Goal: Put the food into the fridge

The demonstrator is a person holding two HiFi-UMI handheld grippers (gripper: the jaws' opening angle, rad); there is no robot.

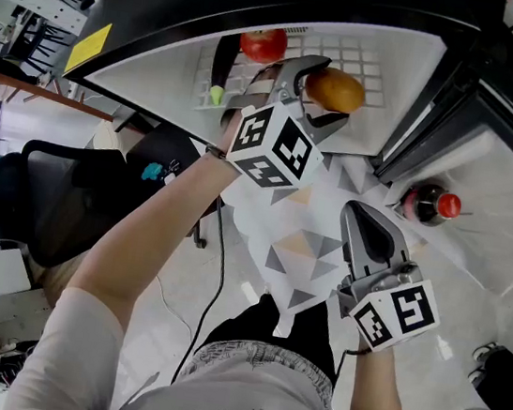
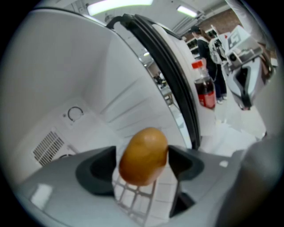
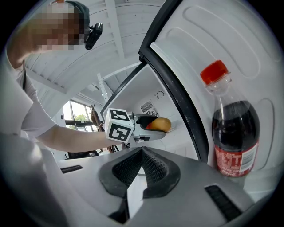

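I have my left arm stretched forward into the open fridge (image 2: 66,66), forearm bare, with the left gripper (image 1: 310,91) tipped somewhat downward over the white wire shelf (image 1: 362,58). Its jaws stand wide apart. The orange-brown oval food (image 2: 143,155) sits between them, resting on the shelf grid; the right pad is at its side and a thin gap shows on the left. A red apple (image 1: 263,44) lies further along the same shelf. My right arm is drawn back close to my body, and the right gripper (image 3: 140,155) is held roughly level with its jaws together and nothing between them. It faces the fridge door (image 3: 248,40), near the cola bottle (image 3: 233,133) standing there.
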